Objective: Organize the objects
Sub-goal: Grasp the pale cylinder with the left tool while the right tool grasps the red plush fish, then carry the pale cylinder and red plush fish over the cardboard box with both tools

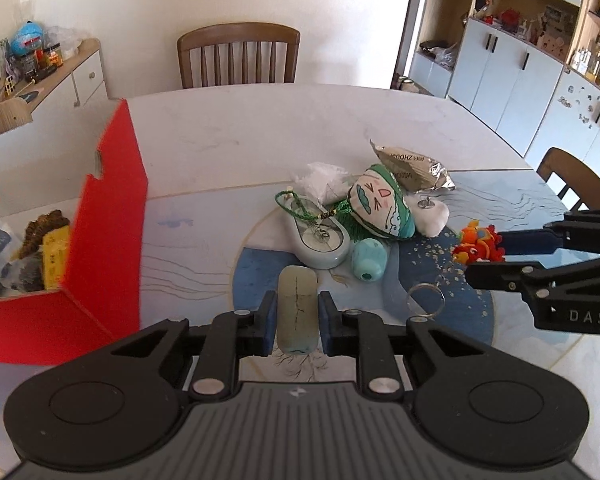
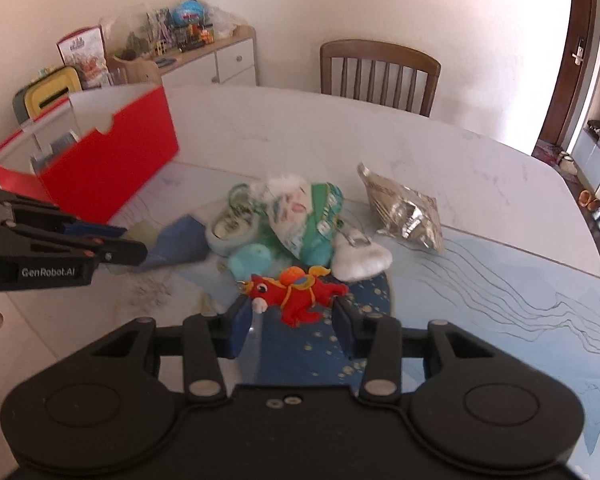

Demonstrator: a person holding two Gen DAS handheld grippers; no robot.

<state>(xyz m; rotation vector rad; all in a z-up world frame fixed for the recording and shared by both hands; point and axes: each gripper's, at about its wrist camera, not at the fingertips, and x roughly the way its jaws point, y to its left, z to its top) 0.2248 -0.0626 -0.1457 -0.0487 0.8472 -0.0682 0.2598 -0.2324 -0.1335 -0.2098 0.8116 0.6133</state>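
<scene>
My left gripper (image 1: 297, 316) is shut on a pale green flat bar (image 1: 297, 308) just above the table. My right gripper (image 2: 294, 322) has its jaws on either side of a red and orange horse toy (image 2: 296, 290); I cannot tell whether they press it. That toy also shows in the left wrist view (image 1: 478, 244) between the right gripper's fingers (image 1: 536, 240). A pile lies beyond: a green and white plush (image 1: 382, 206), a teal cylinder (image 1: 368, 258), a pale scale-like oval (image 1: 320, 240), a white pouch (image 1: 432, 212), and a foil bag (image 1: 414, 170). A red box (image 1: 108, 216) stands at left.
The red box holds a yellow item (image 1: 54, 258) and other things. A clear ring (image 1: 426, 300) lies on the table by my left gripper. Wooden chairs (image 1: 238, 54) stand at the far edge and the right. A sideboard (image 2: 204, 56) with clutter is against the wall.
</scene>
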